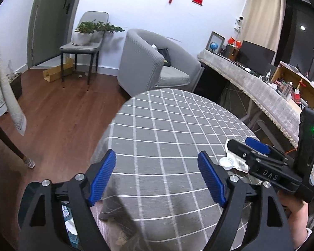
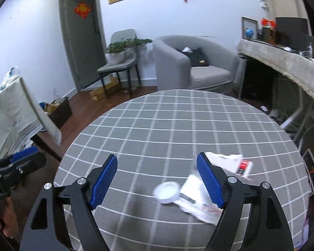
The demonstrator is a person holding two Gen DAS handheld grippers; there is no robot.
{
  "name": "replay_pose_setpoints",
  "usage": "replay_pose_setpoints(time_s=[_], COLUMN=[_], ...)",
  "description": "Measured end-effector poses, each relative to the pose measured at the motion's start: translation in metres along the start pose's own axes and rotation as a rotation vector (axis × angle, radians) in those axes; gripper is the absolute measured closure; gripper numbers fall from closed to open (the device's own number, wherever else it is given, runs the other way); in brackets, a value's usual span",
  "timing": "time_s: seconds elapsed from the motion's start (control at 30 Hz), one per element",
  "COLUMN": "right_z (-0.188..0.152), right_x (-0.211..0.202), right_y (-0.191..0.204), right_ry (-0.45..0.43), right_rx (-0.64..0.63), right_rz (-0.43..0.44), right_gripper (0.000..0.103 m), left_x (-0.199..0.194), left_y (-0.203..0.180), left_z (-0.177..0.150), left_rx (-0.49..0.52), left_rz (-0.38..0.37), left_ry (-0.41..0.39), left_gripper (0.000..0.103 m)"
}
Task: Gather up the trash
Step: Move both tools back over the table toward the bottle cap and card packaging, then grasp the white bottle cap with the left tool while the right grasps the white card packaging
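Landmark: round table (image 2: 178, 125) with grey checked cloth.

Right gripper (image 2: 157, 179): jaws spread wide, nothing between them. It hovers over the near side of the table, above the trash. Frame is motion-blurred, so height above the cloth cannot be judged.

Left gripper (image 1: 157, 179): jaws equally wide, empty, held at the table's near-left edge, partly over the floor side. Below it, off the table edge, something with crumpled paper inside shows between the gripper arms; possibly a bin, cannot confirm.

Trash on the table, near-right part: a small white plastic lid (image 2: 167, 192) lying flat, touching or just beside crumpled white wrappers (image 2: 198, 198). A second printed white wrapper with red marking (image 2: 236, 164) lies just beyond these, nearer the right edge. In the left view the lid (image 1: 226, 163) sits just under the right gripper's body.

Judgement: pickup not yet started; lid is the likely first target.

Risks:
- Lid is flat and thin; finger pads may slide over it or push it along the cloth.
- Closing on lid may catch the wrapper too and drag it off the edge.
- Fingers pressing down may bunch the tablecloth.
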State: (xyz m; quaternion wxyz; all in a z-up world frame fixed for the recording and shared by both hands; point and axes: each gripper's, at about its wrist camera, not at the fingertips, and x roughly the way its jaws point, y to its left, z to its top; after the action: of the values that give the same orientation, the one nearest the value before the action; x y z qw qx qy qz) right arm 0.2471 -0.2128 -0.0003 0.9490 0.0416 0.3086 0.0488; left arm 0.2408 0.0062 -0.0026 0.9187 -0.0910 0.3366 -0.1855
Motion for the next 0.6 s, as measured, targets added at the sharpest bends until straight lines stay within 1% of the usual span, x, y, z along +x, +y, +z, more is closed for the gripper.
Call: replay_pose_setpoints(time_s=[0.13,0.2,0.37,0.6], right_z=[-0.001,-0.001,-0.005,-0.010], right_x=[-0.007,-0.010,-0.010,-0.009], right_y=[-0.015,-0.029,-0.046,-0.074], right_ry=[-0.023,-0.029,-0.020,-0.010], right_rx=[0.017,0.048,0.075,0.156], right_rz=[-0.032,-0.040,-0.059,-0.037], right_gripper=[0.023,0.022,0.021,0.019], left_x=[0.012,0.019,0.035,0.064], left_y=[-0.013,-0.019,-0.038,-0.069], left_z=[-0.002,-0.004,-0.008,-0.019], left_rx=[-0.007,-0.013,-0.004,0.043], left_rz=[-0.042,-0.064,-0.104,-0.142], left_ry=[0.024,0.038,0.068,0.136], left_gripper=[0.019,0.019,0.019,0.019])
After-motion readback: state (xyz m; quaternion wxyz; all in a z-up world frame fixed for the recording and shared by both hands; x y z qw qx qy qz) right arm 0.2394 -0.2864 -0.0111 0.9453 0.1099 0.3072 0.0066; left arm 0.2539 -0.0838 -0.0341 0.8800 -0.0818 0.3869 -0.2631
